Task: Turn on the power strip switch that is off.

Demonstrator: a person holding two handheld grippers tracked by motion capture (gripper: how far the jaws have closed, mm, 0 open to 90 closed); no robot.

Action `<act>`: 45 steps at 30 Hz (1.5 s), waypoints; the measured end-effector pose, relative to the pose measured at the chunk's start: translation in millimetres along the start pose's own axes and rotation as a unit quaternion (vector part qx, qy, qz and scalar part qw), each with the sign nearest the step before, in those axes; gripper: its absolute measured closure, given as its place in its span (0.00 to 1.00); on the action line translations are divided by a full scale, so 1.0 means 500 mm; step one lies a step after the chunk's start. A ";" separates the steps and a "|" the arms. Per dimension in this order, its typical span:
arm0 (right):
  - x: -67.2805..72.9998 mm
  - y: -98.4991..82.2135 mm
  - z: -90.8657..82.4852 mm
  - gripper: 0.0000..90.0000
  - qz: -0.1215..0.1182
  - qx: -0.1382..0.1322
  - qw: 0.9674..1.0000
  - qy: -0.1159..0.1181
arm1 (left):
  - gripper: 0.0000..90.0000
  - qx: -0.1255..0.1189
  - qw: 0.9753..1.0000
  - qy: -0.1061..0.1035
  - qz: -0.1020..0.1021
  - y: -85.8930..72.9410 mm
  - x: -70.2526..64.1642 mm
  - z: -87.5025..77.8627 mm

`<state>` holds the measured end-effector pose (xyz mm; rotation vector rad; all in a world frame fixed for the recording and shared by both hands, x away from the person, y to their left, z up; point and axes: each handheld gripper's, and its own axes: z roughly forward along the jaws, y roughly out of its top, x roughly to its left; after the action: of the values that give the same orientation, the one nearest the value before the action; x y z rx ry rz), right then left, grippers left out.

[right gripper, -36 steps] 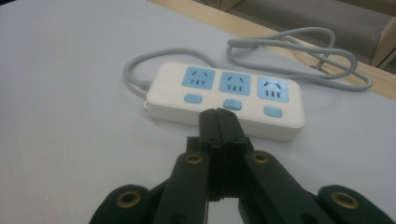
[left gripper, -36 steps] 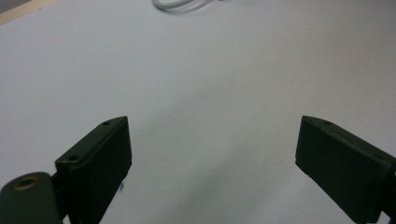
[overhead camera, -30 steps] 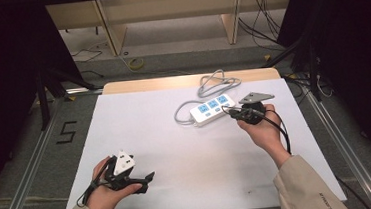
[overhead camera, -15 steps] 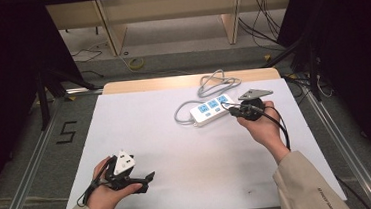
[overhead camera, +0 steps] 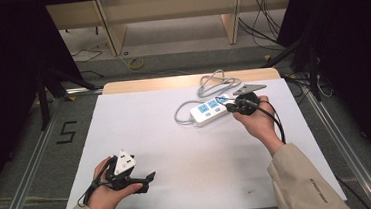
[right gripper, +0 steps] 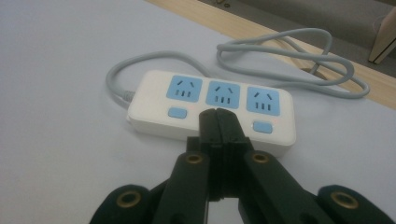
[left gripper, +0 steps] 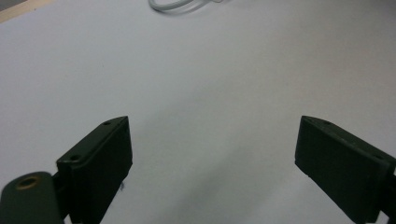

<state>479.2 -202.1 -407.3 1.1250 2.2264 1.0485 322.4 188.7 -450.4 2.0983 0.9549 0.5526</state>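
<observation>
A white power strip [overhead camera: 209,110] with three blue sockets lies at the table's back right; its grey cable [overhead camera: 215,83] coils behind it. My right gripper [overhead camera: 230,106] is shut, with nothing between its jaws. In the right gripper view its closed tips [right gripper: 218,115] rest at the strip's [right gripper: 212,105] near edge, covering the spot between the two visible blue buttons [right gripper: 177,112]. A small red light glows beside the right-hand button [right gripper: 262,127]. My left gripper [overhead camera: 148,179] sits low at the front left, jaws wide open over bare tabletop [left gripper: 212,154].
The white table sheet [overhead camera: 166,141] ends at a wooden strip [overhead camera: 147,84] along the far edge. Cable loops [right gripper: 299,56] reach onto that wood. Metal rails [overhead camera: 23,172] run along both sides on the floor, and shelving legs stand beyond the table.
My right gripper has edged left and slightly forward, bringing its shut tips against the power strip. The left gripper has stayed put.
</observation>
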 end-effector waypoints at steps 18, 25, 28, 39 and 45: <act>-0.007 0.022 0.031 1.00 0.001 0.021 1.000 -0.002 | 0.12 0.000 1.000 0.003 -0.001 0.002 0.001 0.001; -0.013 0.030 0.033 1.00 0.001 0.024 1.000 -0.006 | 0.12 0.000 1.000 0.002 -0.001 0.002 0.001 0.001; -0.014 0.033 0.037 1.00 0.003 0.026 1.000 -0.006 | 0.12 0.000 1.000 0.003 -0.001 0.002 0.001 0.001; -0.015 0.033 0.058 1.00 0.002 0.037 0.999 -0.006 | 0.12 0.001 1.000 0.003 -0.001 0.001 0.001 0.001; -0.017 0.031 0.067 1.00 0.006 0.043 0.999 -0.009 | 0.12 0.001 1.000 0.000 0.000 0.001 0.000 0.001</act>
<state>513.5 -188.4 -415.3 1.1798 2.2716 0.9522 323.1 188.3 -450.6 2.0987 0.9565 0.5528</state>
